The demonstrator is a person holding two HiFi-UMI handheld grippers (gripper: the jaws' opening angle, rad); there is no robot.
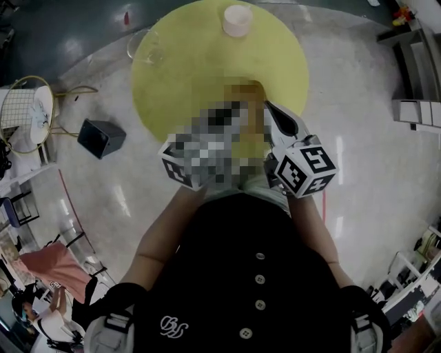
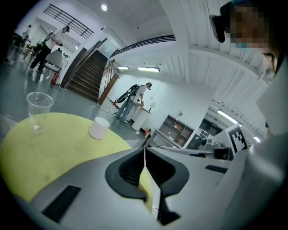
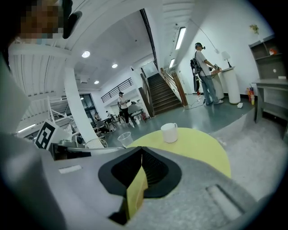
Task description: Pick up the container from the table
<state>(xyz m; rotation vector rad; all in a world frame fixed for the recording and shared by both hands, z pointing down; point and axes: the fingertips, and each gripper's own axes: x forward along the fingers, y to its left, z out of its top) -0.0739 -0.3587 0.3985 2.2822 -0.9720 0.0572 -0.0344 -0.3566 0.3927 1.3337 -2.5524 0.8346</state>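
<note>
Left claw (image 2: 145, 157), right claw (image 3: 141, 155) clenched, empty (likely approach stage): white container (image 1: 237, 20) sits top centre, far across yellow counter (image 1: 200, 69).

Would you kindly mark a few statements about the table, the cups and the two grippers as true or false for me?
1. The white container stands upright on the yellow round table. True.
2. The left gripper holds the clear plastic cup. False: its jaws are shut on nothing, and the cup stands on the table away from it.
3. The right gripper has its jaws closed together. True.
4. In the head view, the clear plastic cup stands to the right of the white container. False: it stands to its left, at the table's edge.
</note>
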